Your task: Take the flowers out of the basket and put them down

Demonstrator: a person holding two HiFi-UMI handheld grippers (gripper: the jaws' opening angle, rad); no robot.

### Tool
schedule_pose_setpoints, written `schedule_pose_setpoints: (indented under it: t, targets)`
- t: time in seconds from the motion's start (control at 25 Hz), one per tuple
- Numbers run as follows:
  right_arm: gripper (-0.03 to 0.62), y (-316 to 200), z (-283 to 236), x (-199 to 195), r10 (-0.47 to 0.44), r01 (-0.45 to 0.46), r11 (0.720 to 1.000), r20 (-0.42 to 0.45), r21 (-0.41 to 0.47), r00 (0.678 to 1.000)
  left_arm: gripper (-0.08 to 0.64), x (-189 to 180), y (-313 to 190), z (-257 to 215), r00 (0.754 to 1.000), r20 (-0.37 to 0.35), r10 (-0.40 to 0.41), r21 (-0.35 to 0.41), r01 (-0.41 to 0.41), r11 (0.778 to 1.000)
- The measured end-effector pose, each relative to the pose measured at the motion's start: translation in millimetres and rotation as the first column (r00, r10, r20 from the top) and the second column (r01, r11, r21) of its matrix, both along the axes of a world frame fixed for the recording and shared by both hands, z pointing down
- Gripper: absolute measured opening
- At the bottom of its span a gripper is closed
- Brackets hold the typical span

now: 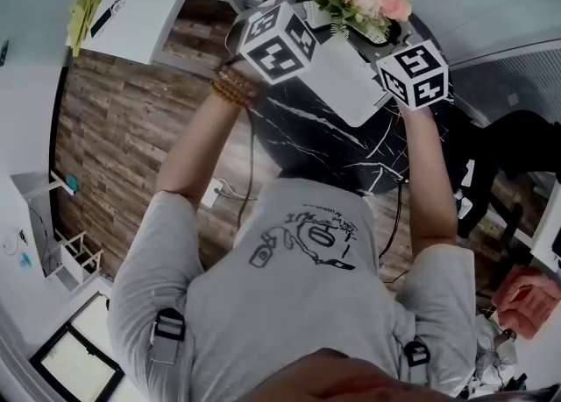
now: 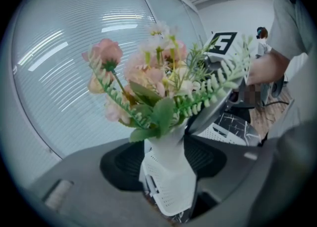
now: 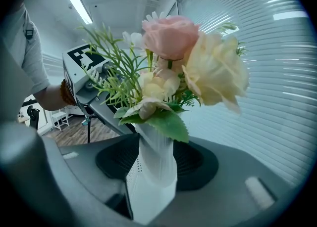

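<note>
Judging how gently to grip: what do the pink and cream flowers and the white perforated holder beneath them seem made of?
The pink and cream flowers: likely artificial, matte fabric petals with stiff, evenly coloured plastic-looking leaves. The white perforated holder: probably thin moulded plastic, smooth semi-matte, given its regular rows of tiny holes; paper cannot be excluded.

ahead: flowers [image 2: 158, 85] in basket [image 2: 168, 186] block | beyond: blinds [image 2: 64, 58] | below: table [image 1: 302, 133] open
</note>
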State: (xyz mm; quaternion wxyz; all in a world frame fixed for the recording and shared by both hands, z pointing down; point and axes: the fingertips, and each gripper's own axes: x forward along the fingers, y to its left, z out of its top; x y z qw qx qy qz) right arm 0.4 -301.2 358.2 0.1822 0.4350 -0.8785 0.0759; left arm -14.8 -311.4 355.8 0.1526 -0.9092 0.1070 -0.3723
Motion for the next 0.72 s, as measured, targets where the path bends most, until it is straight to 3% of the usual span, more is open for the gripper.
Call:
schedule_pose_setpoints:
  t: [0.72]
  targets:
    - [0.22,76.1,-14.2,96.5,0.163,-0.163,0.987,-0.042,0.004,0.986,0.25,98.4,73.8,-13.6,0.987,-0.035,0.154,0.003,-0.155,0.988]
